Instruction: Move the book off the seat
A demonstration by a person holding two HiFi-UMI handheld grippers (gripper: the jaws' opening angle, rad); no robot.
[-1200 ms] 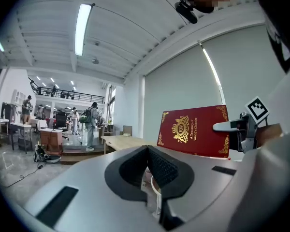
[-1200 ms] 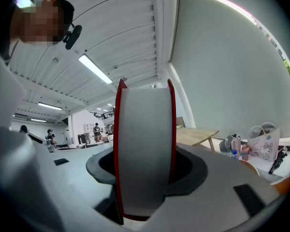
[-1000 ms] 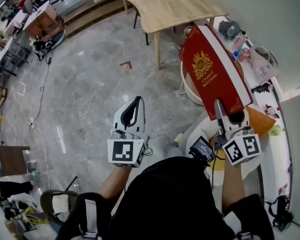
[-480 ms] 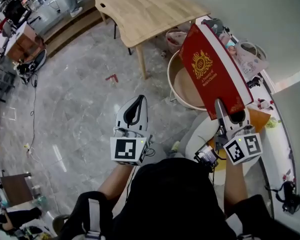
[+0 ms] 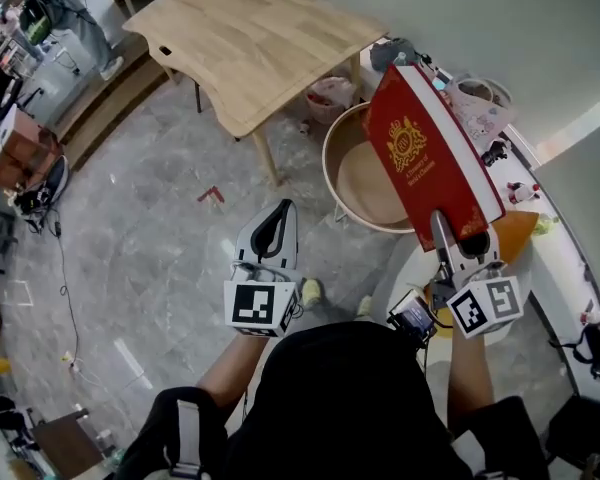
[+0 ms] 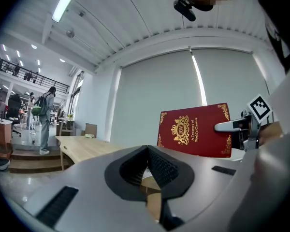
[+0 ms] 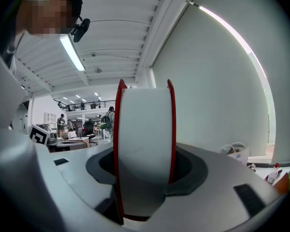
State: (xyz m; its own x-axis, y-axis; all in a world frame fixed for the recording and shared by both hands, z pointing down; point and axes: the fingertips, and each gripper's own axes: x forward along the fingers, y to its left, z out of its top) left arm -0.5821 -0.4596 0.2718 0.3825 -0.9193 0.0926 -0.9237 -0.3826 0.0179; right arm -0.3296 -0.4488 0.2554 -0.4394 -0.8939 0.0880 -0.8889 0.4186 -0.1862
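**A:** Book (image 5: 430,153), where is it?

**B:** Clamped in the right claw (image 5: 452,236) by its near edge. It juts out ahead of the jaws, up in the air, red cover showing.

**A:** And the left claw (image 5: 272,230)?

**B:** Jaws together with nothing between them. It sits beside the right claw, and the book is off to its right. A wooden table (image 5: 250,38) lies well ahead of it.

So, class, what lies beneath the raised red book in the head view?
Part of the round seat shows below the book, clamped by the right gripper; the book covers the rest.
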